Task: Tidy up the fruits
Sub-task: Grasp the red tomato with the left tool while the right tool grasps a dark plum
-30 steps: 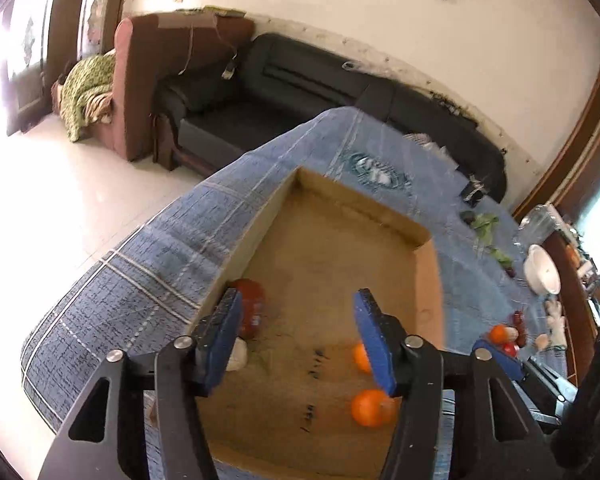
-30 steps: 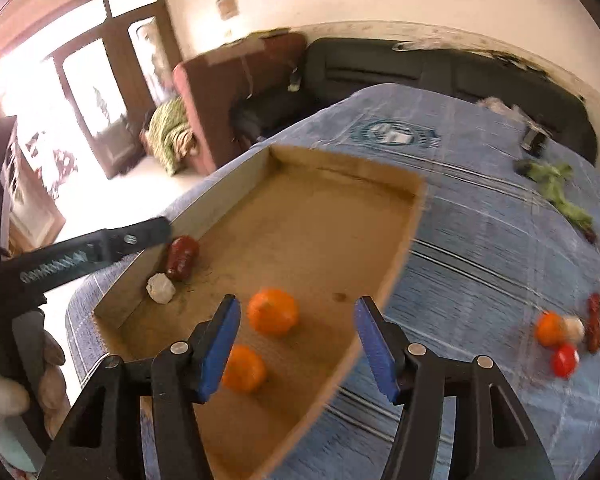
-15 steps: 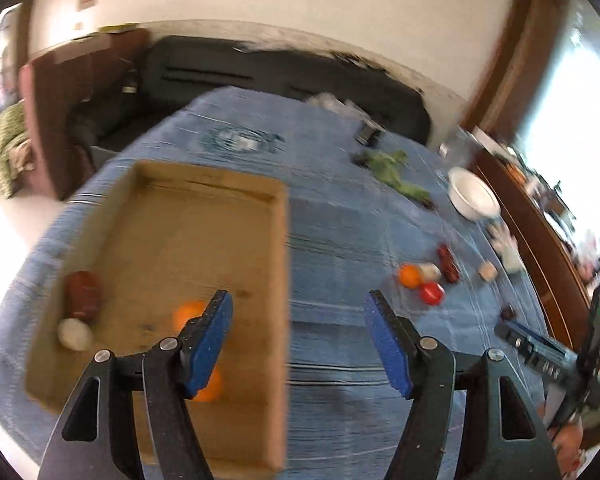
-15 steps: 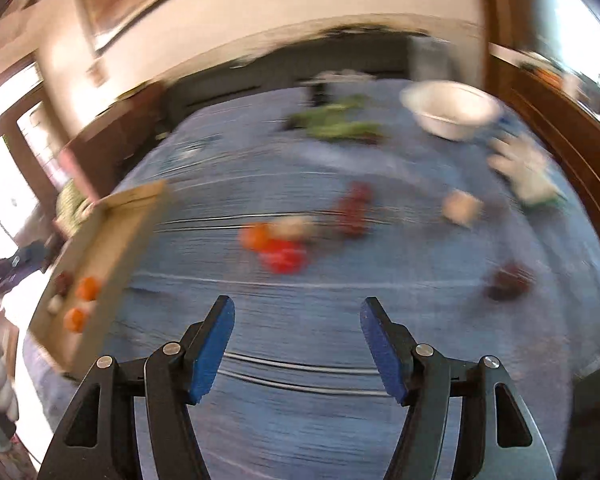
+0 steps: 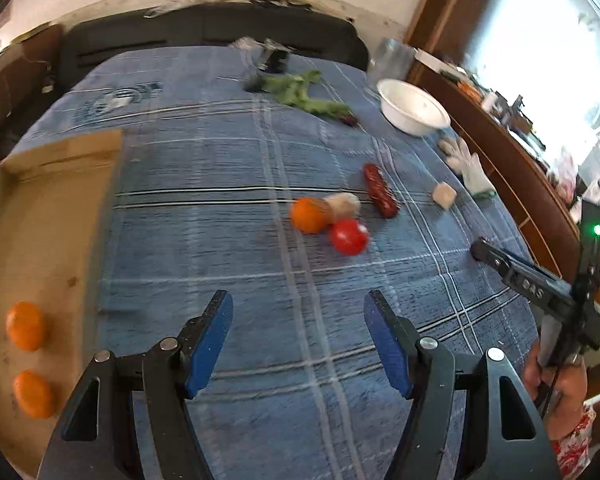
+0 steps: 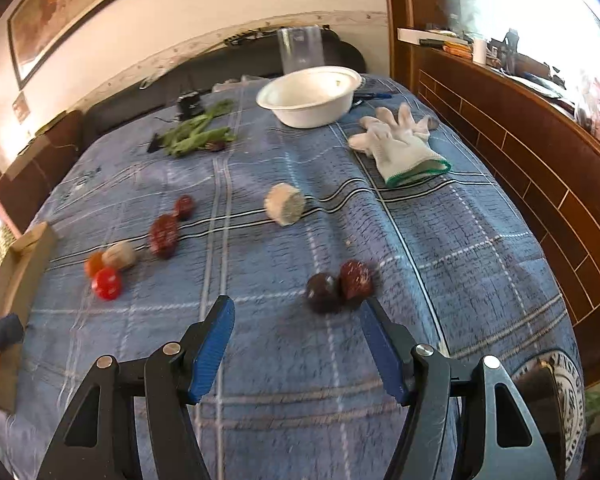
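Left tool (image 5: 298,338): held released and empty, blue pads spread wide above the checked blue cloth; a second ago it was aimed down into the cardboard tray, and it is now swung away so that the tray sits at the left edge of its view.

Right tool (image 6: 296,338): likewise released, nothing gripped; it was over the tray a second ago and is now turned toward the loose fruit on the bench (image 6: 480,280).

Nearest fruit: two dark fruits (image 6: 338,286), touching each other, are seen just ahead of the right tool's right pad; the picture is blurred, so their kind cannot be told.

Cardboard tray (image 5: 56,208): two oranges (image 5: 28,356) lie inside, near its right wall.

Middle cluster: an orange (image 5: 309,215), a red tomato (image 5: 349,236) and a pale round item (image 5: 343,205) are packed together, touching; a dark red long fruit (image 5: 380,196) lies just beside them.

Further out: a pale cut piece (image 6: 285,209) lies alone, then a white glove (image 6: 400,146), leafy greens (image 6: 198,132) and a white bowl (image 6: 310,96) near the far edge.

Meaning for the task: the turn from tray to bench is judged to mark the end of one drop-off and the start of a fresh pick; several fruits are still outside the tray, so the task is judged partly done, with the dark pair the likeliest target for the right tool.
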